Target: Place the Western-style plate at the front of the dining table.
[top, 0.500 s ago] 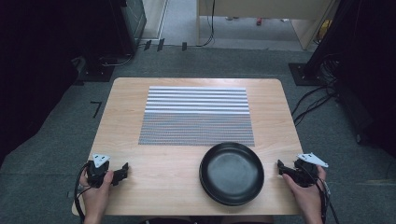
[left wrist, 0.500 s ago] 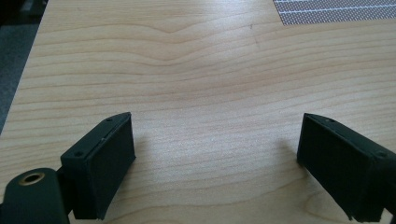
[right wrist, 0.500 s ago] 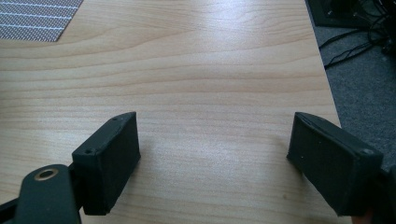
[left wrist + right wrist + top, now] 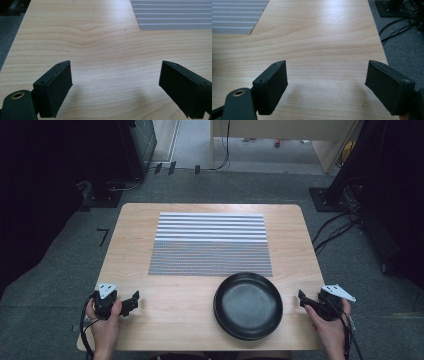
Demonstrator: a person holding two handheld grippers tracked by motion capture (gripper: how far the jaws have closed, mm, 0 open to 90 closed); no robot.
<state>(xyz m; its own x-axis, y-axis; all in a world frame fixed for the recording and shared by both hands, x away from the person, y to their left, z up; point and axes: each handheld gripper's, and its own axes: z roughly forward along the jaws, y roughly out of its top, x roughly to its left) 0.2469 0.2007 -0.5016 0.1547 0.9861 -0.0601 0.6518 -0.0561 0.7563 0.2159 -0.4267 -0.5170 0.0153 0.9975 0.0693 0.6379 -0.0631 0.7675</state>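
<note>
Hand-held gripper point(image 4: 301, 298) open near black pan point(image 4: 248, 306), placemat point(image 4: 210, 244) beyond.

A light wooden counter point(image 4: 190, 315) stands on grey carpet. A striped grey-and-white mat point(image 4: 210, 244) lies flat across its middle; a black round pan point(image 4: 248, 306) sits just beside the mat's near edge.

Left gripper point(image 4: 131, 302) and right gripper point(image 4: 303, 300) sit low in each hand, jaws spread wide, gripping nothing
</note>
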